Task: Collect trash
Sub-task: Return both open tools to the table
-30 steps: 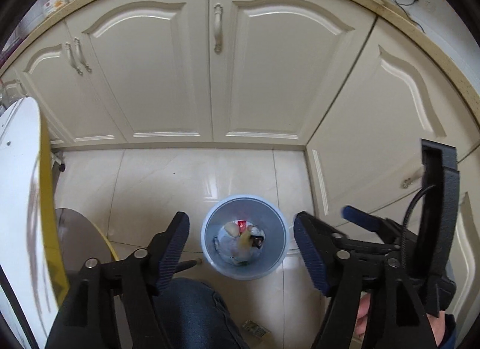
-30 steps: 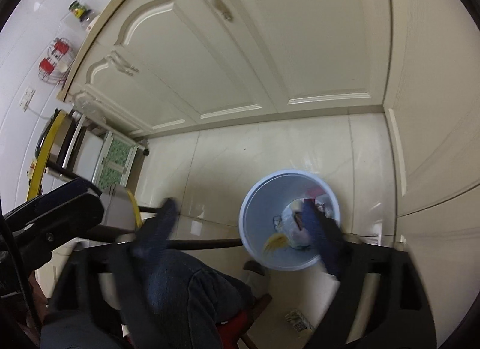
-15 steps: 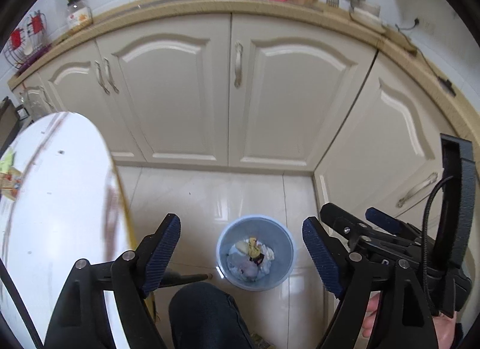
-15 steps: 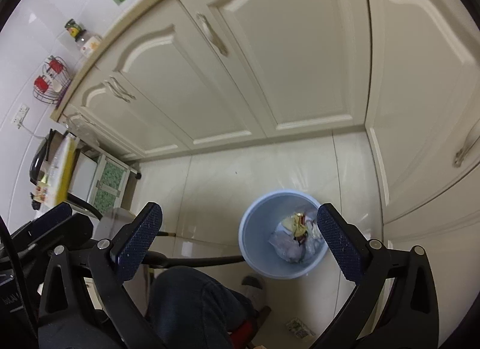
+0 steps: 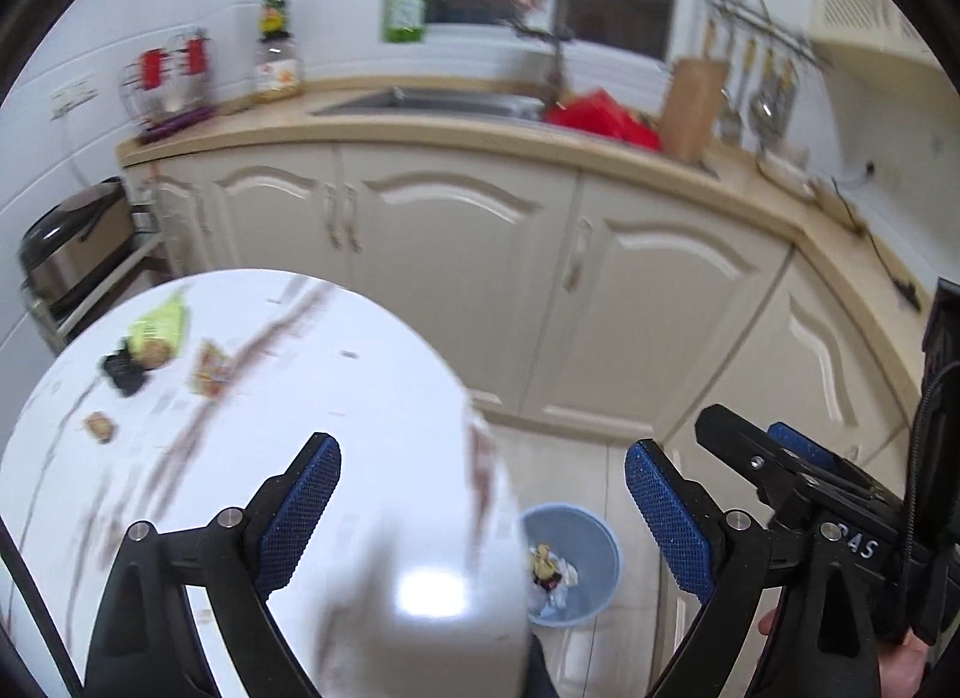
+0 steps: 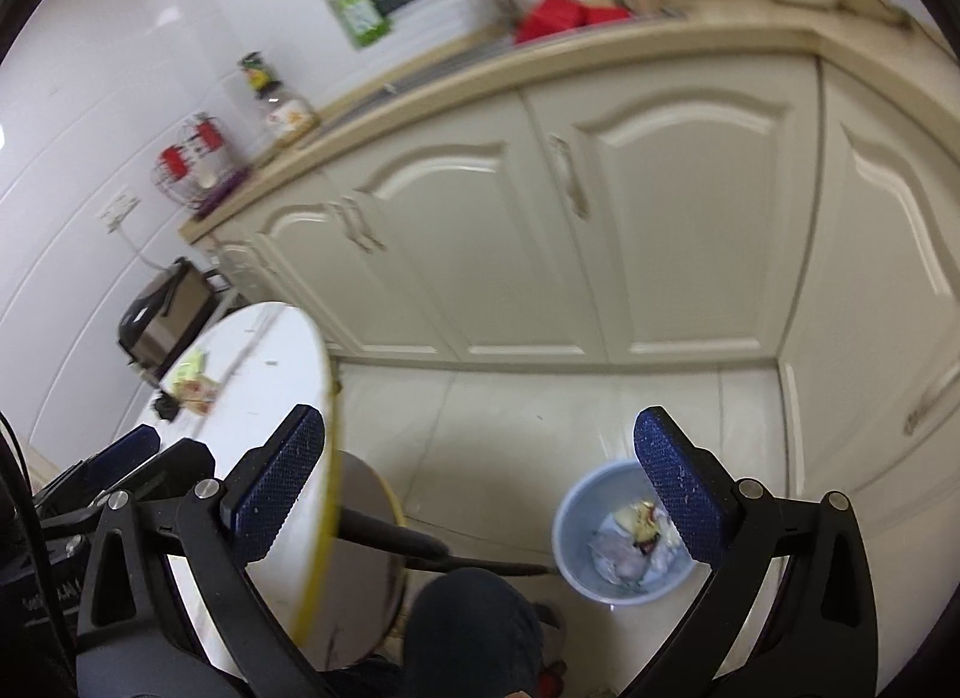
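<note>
Bare floor (image 6: 510,416) lies between cabinets (image 6: 660,218) and bin (image 6: 576,524); the table (image 5: 372,398) edge overhangs the bin.

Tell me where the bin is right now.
The blue bin stands on the floor tiles by the corner cabinets, right of the white table; in the left wrist view its rim shows beside the table's edge.

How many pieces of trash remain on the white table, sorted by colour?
Yellow-green wrapper: 1
Black crumpled piece: 1
Orange-and-white packet: 1
Small brown scrap: 1
Total: 4, all lying on the white table; motion blur may hide smaller bits.
</note>
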Demonstrator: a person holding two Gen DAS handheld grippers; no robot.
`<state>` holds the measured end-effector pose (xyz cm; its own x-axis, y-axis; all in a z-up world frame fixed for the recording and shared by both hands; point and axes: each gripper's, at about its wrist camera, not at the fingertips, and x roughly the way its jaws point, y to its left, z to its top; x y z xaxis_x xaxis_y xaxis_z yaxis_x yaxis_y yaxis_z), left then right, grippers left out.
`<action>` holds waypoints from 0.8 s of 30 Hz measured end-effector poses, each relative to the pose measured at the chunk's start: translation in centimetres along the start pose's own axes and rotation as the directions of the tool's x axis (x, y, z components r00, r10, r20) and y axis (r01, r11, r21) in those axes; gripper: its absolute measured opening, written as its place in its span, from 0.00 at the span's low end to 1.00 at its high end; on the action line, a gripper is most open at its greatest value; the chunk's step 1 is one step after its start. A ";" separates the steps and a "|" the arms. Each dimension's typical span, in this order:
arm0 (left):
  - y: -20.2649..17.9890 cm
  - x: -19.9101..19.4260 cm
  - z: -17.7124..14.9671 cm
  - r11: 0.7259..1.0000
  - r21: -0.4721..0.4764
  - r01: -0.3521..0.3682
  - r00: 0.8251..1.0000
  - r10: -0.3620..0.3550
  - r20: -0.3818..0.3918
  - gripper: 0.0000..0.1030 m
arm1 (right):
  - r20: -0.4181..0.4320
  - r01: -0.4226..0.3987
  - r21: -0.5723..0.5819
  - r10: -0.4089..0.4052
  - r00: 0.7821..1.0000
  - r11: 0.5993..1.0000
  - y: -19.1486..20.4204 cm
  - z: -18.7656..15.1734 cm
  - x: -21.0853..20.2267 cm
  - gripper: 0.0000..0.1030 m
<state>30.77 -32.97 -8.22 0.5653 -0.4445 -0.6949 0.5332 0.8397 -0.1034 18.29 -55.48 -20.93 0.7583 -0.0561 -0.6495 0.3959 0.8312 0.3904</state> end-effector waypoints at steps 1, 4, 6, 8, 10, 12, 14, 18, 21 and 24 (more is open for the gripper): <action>0.8 -1.0 -0.2 1.000 -0.013 -0.006 1.000 0.006 0.014 0.91 | 0.009 -0.014 -0.021 0.014 1.000 1.000 1.5 0.2 -0.3 1.00; 3.7 -4.5 -0.9 0.998 -0.048 -0.035 0.998 0.038 0.059 0.93 | 0.030 -0.045 -0.069 0.047 0.998 0.997 4.7 0.6 -1.1 1.00; 5.3 -6.4 -1.3 0.996 -0.072 -0.059 0.994 0.065 0.085 0.94 | 0.042 -0.068 -0.103 0.073 0.996 0.992 7.2 0.9 -1.6 1.00; 7.2 -8.5 -2.0 0.991 -0.103 -0.084 0.989 0.095 0.110 0.96 | 0.051 -0.091 -0.138 0.099 0.994 0.986 9.9 1.0 -1.9 1.00; 8.8 -10.6 -2.8 0.986 -0.128 -0.103 0.984 0.120 0.133 0.97 | 0.058 -0.107 -0.166 0.118 0.991 0.980 12.0 1.0 -2.0 1.00; 10.0 -12.3 -3.6 0.981 -0.147 -0.127 0.977 0.149 0.152 0.97 | 0.064 -0.127 -0.203 0.142 0.988 0.971 14.4 0.8 -2.4 1.00; 11.2 -13.9 -4.5 0.974 -0.166 -0.154 0.969 0.182 0.169 0.98 | 0.071 -0.140 -0.242 0.161 0.984 0.960 17.1 0.7 -2.6 1.00; 13.3 -16.6 -6.4 0.953 -0.216 -0.212 0.948 0.254 0.192 0.99 | 0.083 -0.159 -0.307 0.193 0.978 0.938 21.4 0.1 -3.2 1.00; 14.9 -18.5 -7.9 0.934 -0.268 -0.239 0.934 0.296 0.199 0.99 | 0.089 -0.163 -0.349 0.206 0.975 0.923 24.2 -0.6 -3.4 1.00; 16.3 -19.5 -9.1 0.914 -0.311 -0.262 0.924 0.330 0.192 0.99 | 0.097 -0.164 -0.394 0.218 0.971 0.904 26.8 -1.5 -3.4 1.00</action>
<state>22.68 -7.74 -2.84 0.8195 -0.1936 -0.5394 0.1434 0.9805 -0.1342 25.50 -32.16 -9.24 0.8728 0.0730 -0.4826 0.0301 0.9788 0.2024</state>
